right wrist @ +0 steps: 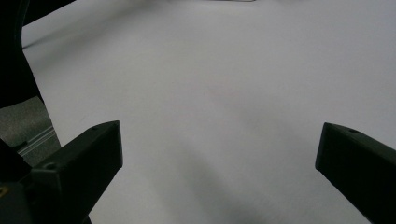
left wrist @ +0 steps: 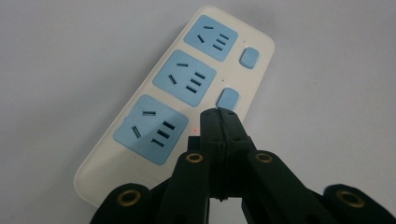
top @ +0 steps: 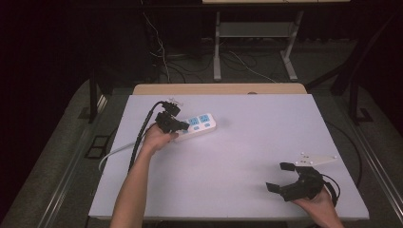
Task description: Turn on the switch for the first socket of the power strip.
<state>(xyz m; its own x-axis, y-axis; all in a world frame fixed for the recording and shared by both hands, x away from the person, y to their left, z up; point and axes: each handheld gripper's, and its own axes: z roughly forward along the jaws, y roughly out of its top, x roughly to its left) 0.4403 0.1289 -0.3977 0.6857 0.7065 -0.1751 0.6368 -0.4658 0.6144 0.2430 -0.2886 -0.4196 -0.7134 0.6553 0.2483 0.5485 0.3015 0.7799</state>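
Your left gripper (left wrist: 218,114) has its jaws pressed together, holding nothing, tips poised over the nearest blue switch button (left wrist: 228,99) on the power strip (left wrist: 140,154), which lies left of centre in the high view on the white table (top: 266,142). If you mean to press that button, come straight down on its middle with the closed tips, and keep clear of the blue socket faces beside it; the strip may slide, so push gently. Your right gripper (top: 283,176), lower right in the high view, sits wide open and empty above bare table.
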